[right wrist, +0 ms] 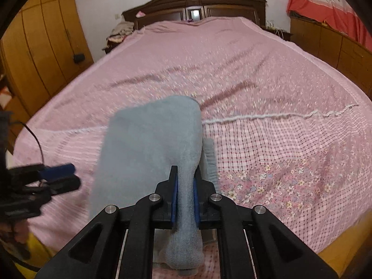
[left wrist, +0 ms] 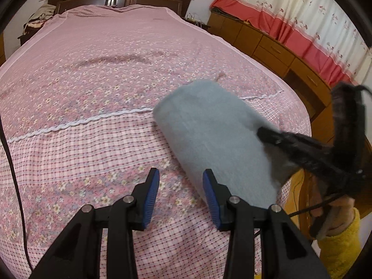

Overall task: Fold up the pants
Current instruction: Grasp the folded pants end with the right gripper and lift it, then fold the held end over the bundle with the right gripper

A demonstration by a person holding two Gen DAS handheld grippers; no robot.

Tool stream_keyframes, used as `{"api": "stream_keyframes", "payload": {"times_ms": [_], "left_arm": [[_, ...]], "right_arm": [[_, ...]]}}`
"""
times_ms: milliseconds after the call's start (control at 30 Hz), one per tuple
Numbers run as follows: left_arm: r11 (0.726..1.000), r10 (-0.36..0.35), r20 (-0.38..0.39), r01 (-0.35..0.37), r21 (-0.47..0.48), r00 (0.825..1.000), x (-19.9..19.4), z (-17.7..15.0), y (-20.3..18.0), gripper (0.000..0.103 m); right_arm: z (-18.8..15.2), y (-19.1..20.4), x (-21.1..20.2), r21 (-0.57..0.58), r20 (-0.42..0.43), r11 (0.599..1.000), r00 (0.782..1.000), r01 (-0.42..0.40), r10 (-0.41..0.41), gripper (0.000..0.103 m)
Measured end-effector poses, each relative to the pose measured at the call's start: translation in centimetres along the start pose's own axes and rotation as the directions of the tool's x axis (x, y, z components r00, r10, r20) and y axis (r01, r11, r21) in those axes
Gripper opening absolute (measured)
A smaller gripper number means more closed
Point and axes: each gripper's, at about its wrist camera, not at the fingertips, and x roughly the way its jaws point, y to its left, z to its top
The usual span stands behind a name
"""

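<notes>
My right gripper (right wrist: 185, 197) pinches a bunched fold of the grey-blue pants (right wrist: 148, 148) between its blue pads, jaws pressed tight on the fleece, at the foot of the bed (right wrist: 255, 74). Below the pads the cloth hangs in a lump that runs out of the frame's lower edge, so I cannot see where that end stops. The pants lie in a folded slab on the pink floral bedspread (left wrist: 93, 74), across the white braided trim (left wrist: 69, 125); how many layers the slab has I cannot tell. A ribbed hem (right wrist: 210, 155) peeks out just beside the right-hand pad. My left gripper (left wrist: 181, 197) hovers over the checked part of the spread with its jaws spread apart, holding nothing, its right pad just beside the near edge of the pants. In the left wrist view the right gripper is a dark blur against the cloth. The headboard (right wrist: 195, 7) and the wooden cabinets (left wrist: 267, 44) under red-banded curtains (left wrist: 302, 23) are smeared by motion.
</notes>
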Motion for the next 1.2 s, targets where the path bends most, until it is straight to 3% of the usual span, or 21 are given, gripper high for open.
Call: {"api": "stream_keyframes", "payload": {"times_ms": [233, 400, 667, 867, 967, 1033, 1200], "left_arm": [[0.998, 0.026, -0.01, -0.026, 0.05, 1.0, 2.2, 0.3, -1.0, 0.041], [0.998, 0.037, -0.009, -0.036, 0.06, 0.999, 2.0, -0.1, -1.2, 0.041], [0.999, -0.029, -0.009, 0.029, 0.035, 1.0, 0.7, -0.8, -1.8, 0.041], [0.998, -0.014, -0.053, 0.017, 0.058, 0.999, 1.9, -2.4, -2.8, 0.045], [0.999, -0.011, -0.06, 0.013, 0.039, 0.998, 2.7, -3.0, -2.4, 0.054], [0.999, -0.013, -0.063, 0.015, 0.03, 0.998, 3.0, -3.2, -2.2, 0.058], [1.0, -0.003, -0.054, 0.005, 0.027, 0.999, 2.7, -3.5, -2.1, 0.059]], "right_arm": [[-1.4, -1.0, 2.2, 0.003, -0.008, 0.999, 0.999, 0.041, -0.041, 0.026], [-1.1, -1.5, 0.3, 0.041, -0.002, 0.998, 0.999, 0.047, -0.047, 0.026], [-2.4, -0.1, -3.8, 0.02, 0.043, 1.0, 0.999, 0.022, -0.022, 0.026], [-4.6, -1.3, -3.2, 0.065, 0.015, 0.996, 0.998, 0.053, -0.054, 0.026], [-5.9, -3.4, -1.7, 0.163, -0.032, 0.987, 0.999, -0.012, 0.017, 0.027], [-6.4, -4.2, -1.3, 0.192, -0.031, 0.981, 0.999, -0.017, 0.023, 0.04], [-6.5, -4.3, -1.9, 0.195, -0.031, 0.981, 0.999, -0.019, 0.025, 0.041]]}}
